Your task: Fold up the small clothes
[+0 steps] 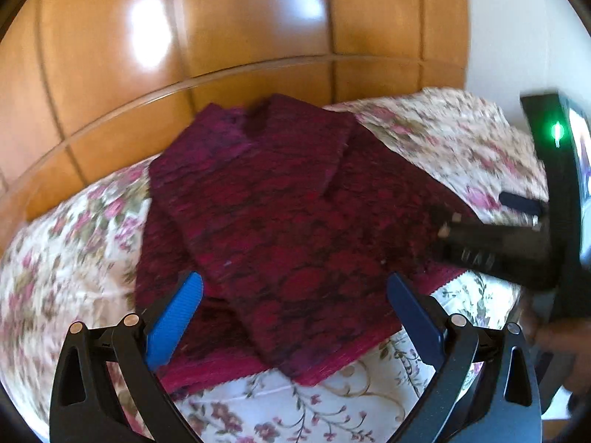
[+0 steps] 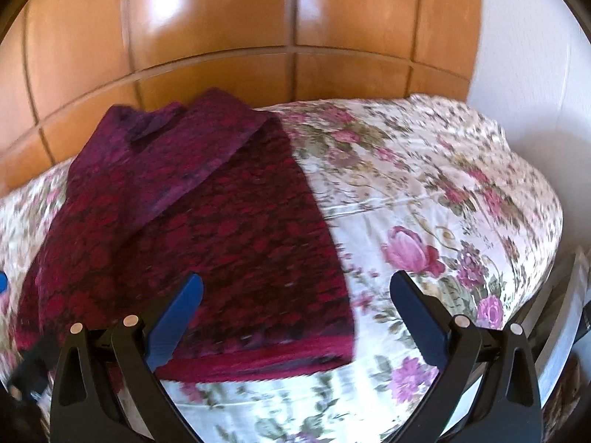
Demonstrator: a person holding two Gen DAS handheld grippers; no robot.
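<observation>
A dark red knitted sweater [image 1: 280,221] lies on the floral bedspread [image 1: 74,243], its sleeves folded in over the body. My left gripper [image 1: 295,295] is open and empty, hovering above the sweater's near hem. In the right wrist view the sweater [image 2: 207,243] lies left of centre, and my right gripper [image 2: 295,295] is open and empty above its right hem corner. The right gripper's body [image 1: 517,243] shows at the right edge of the left wrist view, beside the sweater's right side.
A glossy wooden headboard [image 1: 221,37] stands behind the bed. A white wall [image 2: 535,55] is to the right. The bedspread [image 2: 443,203] stretches to the right of the sweater, ending at the bed's right edge.
</observation>
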